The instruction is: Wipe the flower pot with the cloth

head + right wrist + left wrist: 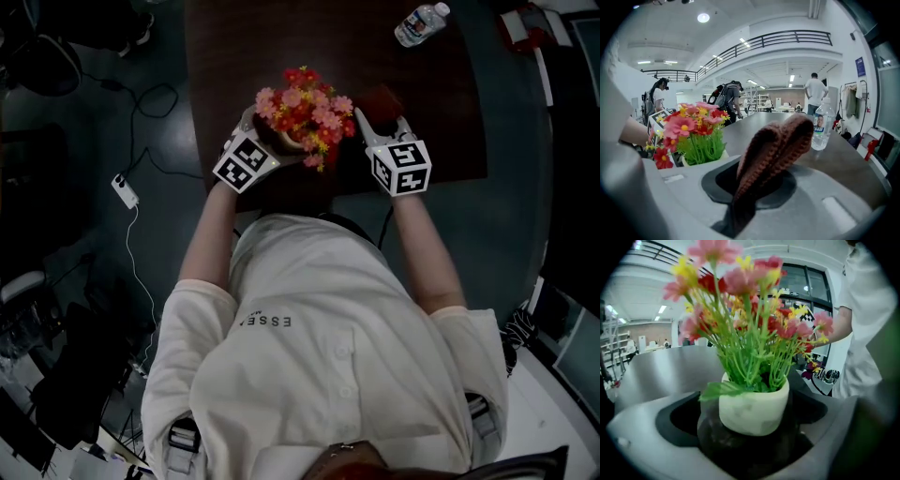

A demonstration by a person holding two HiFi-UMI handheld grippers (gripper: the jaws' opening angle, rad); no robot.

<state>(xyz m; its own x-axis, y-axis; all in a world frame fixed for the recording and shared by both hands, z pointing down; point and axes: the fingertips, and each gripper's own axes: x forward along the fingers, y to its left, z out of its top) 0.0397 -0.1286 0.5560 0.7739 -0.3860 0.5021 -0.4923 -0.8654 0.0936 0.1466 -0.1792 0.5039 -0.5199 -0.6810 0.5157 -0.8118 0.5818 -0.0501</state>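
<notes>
One flower pot (752, 409) sits inside spread left hand-held gripper (267, 141); right hand-held gripper (381, 118) clamps cloth (774, 146).

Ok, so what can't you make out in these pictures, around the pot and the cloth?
Left gripper view: the pot's base is lost in shadow.
Head view: the flowers cover nearly the whole pot; the right claw hides part of the cloth.
Right gripper view: the bottle's label is too small to read; the claw's body hides most of the pot.
</notes>
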